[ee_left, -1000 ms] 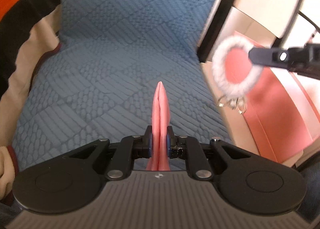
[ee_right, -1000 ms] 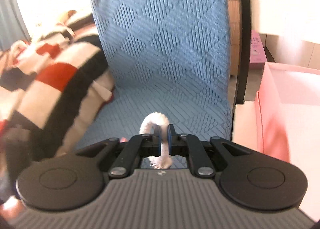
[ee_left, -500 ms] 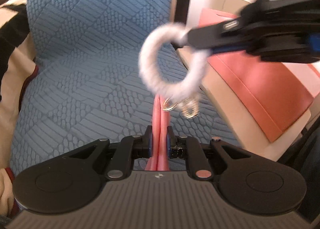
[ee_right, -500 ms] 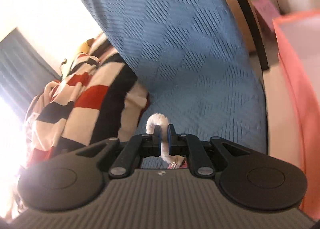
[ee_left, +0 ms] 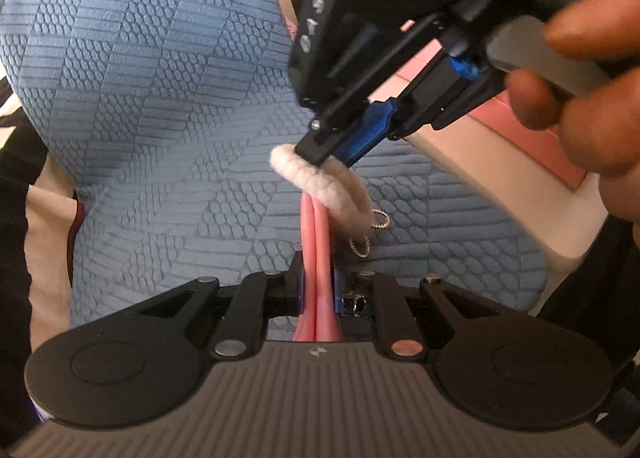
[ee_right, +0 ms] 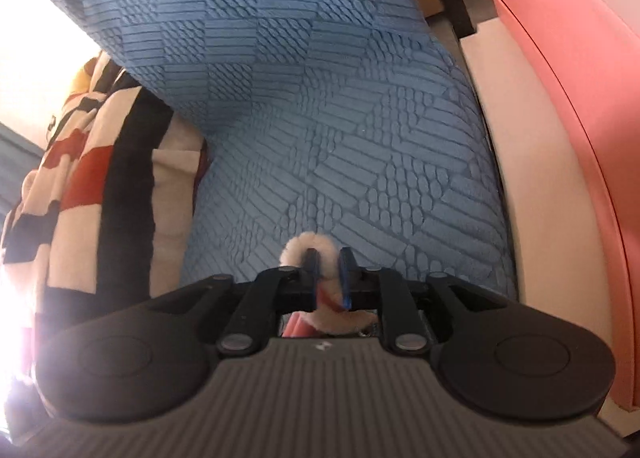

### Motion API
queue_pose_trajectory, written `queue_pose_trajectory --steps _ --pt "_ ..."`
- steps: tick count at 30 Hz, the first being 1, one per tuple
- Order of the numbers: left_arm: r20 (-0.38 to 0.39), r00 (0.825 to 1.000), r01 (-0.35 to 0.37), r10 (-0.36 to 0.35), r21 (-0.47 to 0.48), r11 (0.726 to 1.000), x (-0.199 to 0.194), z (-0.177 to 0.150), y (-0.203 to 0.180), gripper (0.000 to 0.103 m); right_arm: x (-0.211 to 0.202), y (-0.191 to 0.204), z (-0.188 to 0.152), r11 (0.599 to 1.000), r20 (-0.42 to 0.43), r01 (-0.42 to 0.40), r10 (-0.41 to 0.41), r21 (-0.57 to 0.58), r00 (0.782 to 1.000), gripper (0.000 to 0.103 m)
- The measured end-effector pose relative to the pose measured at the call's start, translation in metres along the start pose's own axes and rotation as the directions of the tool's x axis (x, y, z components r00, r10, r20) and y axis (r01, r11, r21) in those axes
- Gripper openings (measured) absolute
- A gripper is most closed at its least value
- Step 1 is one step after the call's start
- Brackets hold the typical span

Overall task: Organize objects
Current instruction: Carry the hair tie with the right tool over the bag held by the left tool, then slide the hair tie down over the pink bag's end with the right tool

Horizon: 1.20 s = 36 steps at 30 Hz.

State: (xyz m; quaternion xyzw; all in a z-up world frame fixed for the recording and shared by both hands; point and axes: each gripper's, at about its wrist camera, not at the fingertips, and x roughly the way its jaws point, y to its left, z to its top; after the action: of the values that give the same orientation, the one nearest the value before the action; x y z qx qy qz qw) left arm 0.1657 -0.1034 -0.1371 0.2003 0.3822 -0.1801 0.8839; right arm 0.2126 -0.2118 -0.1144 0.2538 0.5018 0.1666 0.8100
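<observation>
My left gripper (ee_left: 317, 278) is shut on a folded pink strip (ee_left: 316, 254) that sticks forward over the blue textured seat. My right gripper (ee_left: 326, 152) comes in from the upper right and holds a white fluffy ring (ee_left: 320, 182) over the tip of the pink strip; small metal rings (ee_left: 360, 246) hang from it. In the right wrist view the right gripper (ee_right: 328, 272) has its blue pads a little apart with the fluffy ring (ee_right: 304, 248) between them; the pink strip (ee_right: 300, 324) shows just below.
A blue textured chair seat and backrest (ee_left: 160, 98) fills both views. A striped red, black and cream blanket (ee_right: 92, 162) lies to the left. A pink box (ee_right: 580, 138) on a cream surface stands at the right. A hand (ee_left: 592, 90) holds the right gripper.
My right gripper has swung down and in, bringing the fluffy ring onto the tip of the pink strip. Its jaws have parted slightly. My left gripper still holds the strip.
</observation>
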Motion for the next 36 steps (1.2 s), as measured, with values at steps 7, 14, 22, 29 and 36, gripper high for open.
queue_pose_trajectory --steps 7,14,22,29,36 --pt "-0.005 1.0 -0.023 0.024 0.059 0.998 0.006 -0.001 -0.006 0.016 -0.001 -0.009 -0.002 1.0 -0.009 0.008 -0.007 0.03 1.0 0.034" --pt "-0.012 0.999 -0.035 0.036 0.085 0.996 0.01 -0.001 -0.008 0.017 -0.01 -0.01 -0.002 1.0 0.027 0.003 -0.003 0.028 1.0 0.022" --pt "-0.012 0.999 -0.049 0.051 0.122 0.991 0.013 -0.001 -0.012 0.017 -0.003 0.0 -0.005 1.0 0.0 -0.01 0.01 -0.007 1.0 0.019" --pt "-0.002 0.997 -0.079 0.081 0.179 0.981 0.015 -0.004 -0.018 0.017 0.022 -0.007 -0.001 0.999 -0.073 0.01 -0.008 0.038 0.997 0.021" --pt "-0.004 0.992 -0.127 0.13 0.171 0.977 0.019 -0.001 -0.023 0.02 0.02 -0.018 0.0 0.995 -0.116 -0.015 0.027 0.101 0.993 0.018"
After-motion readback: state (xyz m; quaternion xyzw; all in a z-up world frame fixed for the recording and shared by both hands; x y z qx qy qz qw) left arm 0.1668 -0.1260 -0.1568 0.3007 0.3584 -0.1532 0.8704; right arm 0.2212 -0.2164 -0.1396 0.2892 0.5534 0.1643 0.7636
